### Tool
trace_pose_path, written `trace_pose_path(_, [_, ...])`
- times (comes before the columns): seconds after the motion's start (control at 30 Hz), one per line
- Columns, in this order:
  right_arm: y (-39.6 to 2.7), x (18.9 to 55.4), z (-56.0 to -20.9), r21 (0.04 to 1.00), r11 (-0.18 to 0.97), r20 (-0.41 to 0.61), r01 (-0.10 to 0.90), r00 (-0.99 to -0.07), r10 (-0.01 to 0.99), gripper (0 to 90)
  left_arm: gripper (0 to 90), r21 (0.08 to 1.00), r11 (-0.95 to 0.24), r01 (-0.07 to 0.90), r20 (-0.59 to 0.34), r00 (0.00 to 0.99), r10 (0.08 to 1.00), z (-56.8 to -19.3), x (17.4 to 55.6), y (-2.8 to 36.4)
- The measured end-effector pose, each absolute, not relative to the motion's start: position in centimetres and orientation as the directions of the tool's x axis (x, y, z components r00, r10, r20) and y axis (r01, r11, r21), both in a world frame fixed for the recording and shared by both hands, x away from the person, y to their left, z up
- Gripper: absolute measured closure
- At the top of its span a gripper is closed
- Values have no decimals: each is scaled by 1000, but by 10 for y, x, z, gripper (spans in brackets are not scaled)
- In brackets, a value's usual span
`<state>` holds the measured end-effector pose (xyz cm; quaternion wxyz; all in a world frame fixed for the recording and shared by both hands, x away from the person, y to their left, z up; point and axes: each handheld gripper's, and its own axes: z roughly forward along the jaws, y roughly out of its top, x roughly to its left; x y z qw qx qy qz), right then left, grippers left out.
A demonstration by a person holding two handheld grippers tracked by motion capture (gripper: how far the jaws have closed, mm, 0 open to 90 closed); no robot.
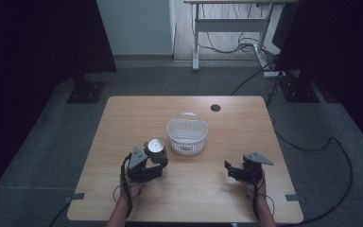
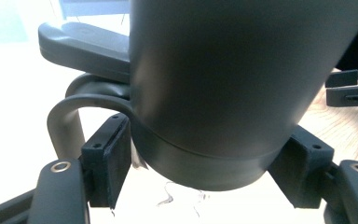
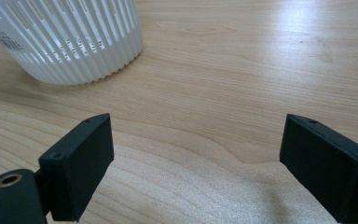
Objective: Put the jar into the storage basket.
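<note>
A grey metal mug (image 1: 157, 150) with a curved handle (image 2: 65, 116) stands at the table's front left, just left of the white slotted basket (image 1: 187, 142). My left gripper (image 1: 152, 166) is shut on the mug, its two black pads (image 2: 109, 158) pressed against the mug's lower rim (image 2: 205, 163) from either side. The mug body (image 2: 223, 74) takes up most of the left gripper view. At the front right my right gripper (image 1: 229, 171) lies open on the wood. Nothing is between its pads (image 3: 81, 163), and the basket wall (image 3: 70, 42) shows ahead at upper left.
The wooden table (image 1: 208, 194) has a round cable hole (image 1: 215, 107) at its far edge. My right gripper's jaws (image 2: 352, 86) show far off in the left gripper view. Black stands and a desk with cables stand on the floor beyond.
</note>
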<state>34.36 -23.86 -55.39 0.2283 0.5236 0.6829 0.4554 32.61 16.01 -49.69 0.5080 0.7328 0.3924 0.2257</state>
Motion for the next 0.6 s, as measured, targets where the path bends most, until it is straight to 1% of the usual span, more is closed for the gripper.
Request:
trace_pose_path(0.23, [-239, 344, -554, 860, 35, 166, 510, -342, 925, 96, 297, 925, -204, 320, -35, 607, 794, -495, 325, 162])
trace_pose_path(0.6, [-239, 344, -554, 859, 33, 168, 510, -343, 924, 96, 303, 928, -185, 324, -49, 598, 800, -494, 326, 161])
